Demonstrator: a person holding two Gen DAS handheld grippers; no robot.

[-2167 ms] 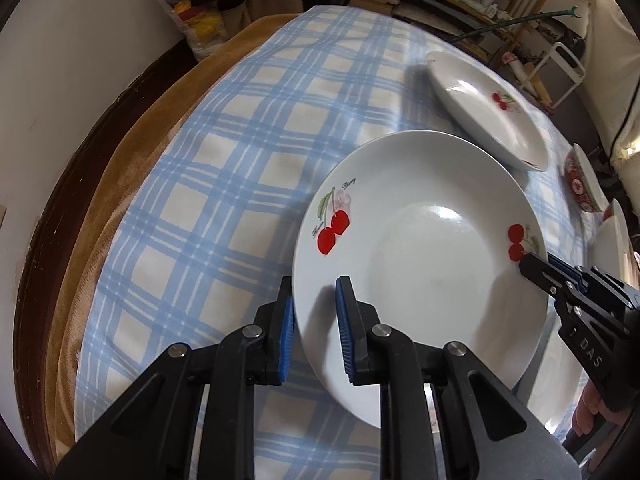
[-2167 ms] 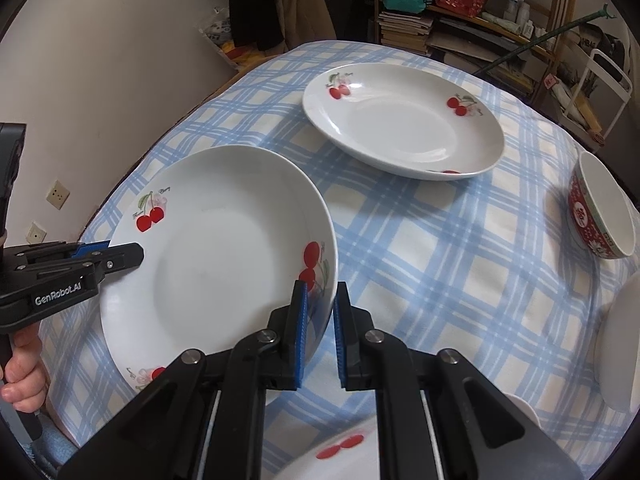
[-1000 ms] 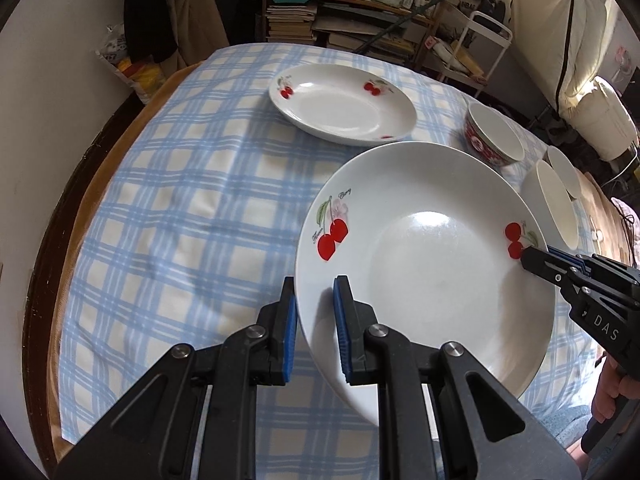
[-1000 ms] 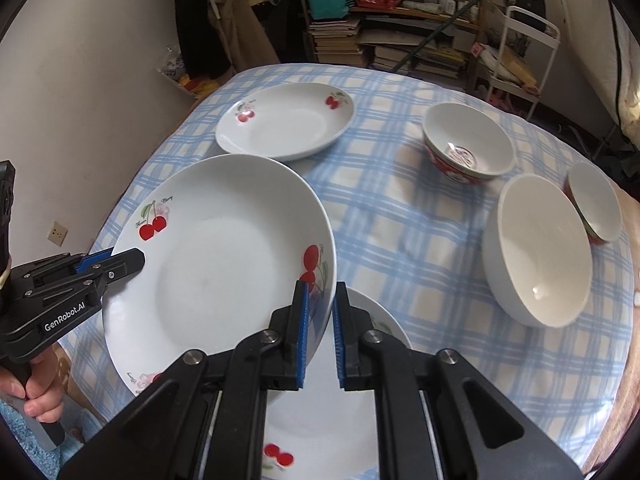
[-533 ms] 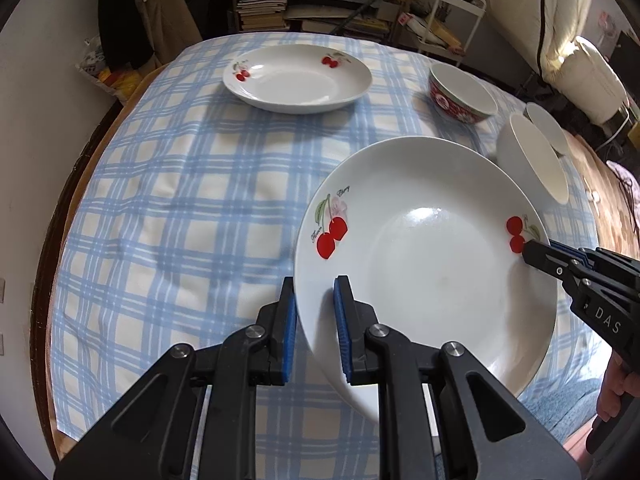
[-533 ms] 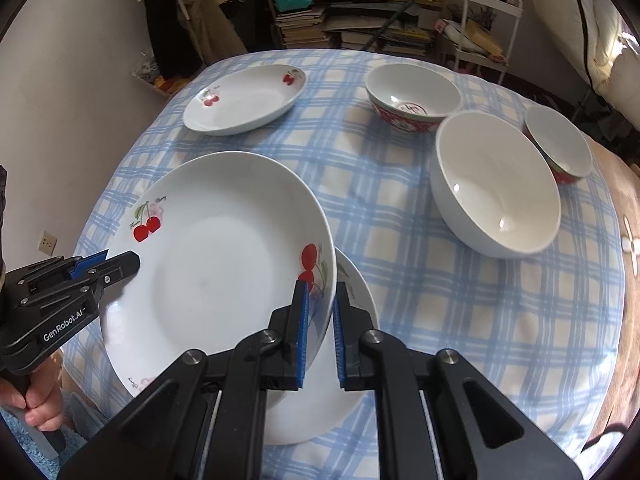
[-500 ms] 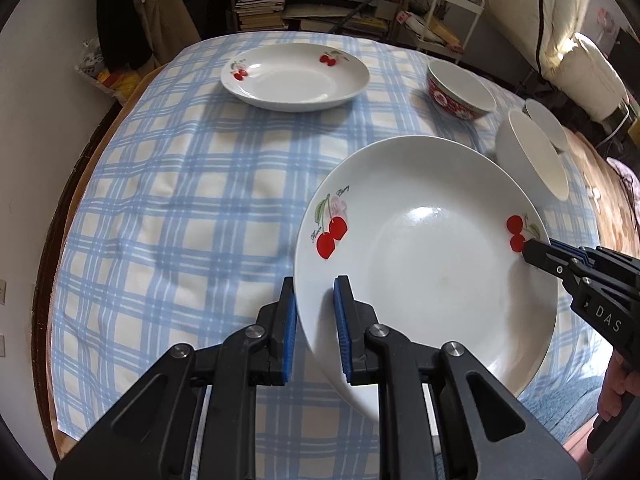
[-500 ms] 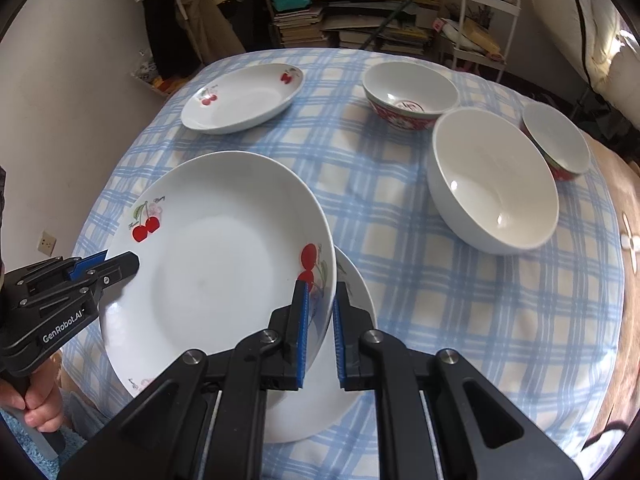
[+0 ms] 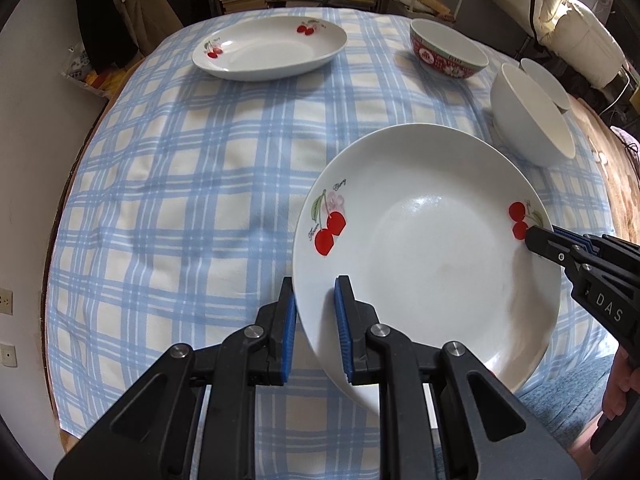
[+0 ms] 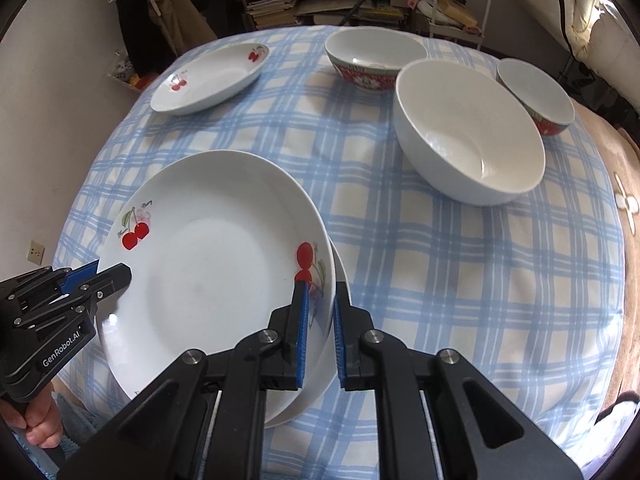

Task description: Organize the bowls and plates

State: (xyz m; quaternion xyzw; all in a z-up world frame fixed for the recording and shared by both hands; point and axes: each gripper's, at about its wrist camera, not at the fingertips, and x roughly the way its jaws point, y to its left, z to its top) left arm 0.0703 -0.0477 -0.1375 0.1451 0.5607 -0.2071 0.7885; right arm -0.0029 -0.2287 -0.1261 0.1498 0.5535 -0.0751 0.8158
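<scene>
- The left gripper [image 9: 315,322] and the right gripper [image 10: 319,331] each clamp opposite rims of the white cherry-printed ceramic plate [image 10: 208,264], jaws narrow on it.
- It hangs tilted, just above and overlapping a second white plate [image 10: 338,280] lying at the near edge of the blue-checked tablecloth [image 10: 460,280]; lowering it squarely looks next.

bare cloth [image 9: 192,200] left; white bowl [image 10: 468,132] perhaps crowds right.
</scene>
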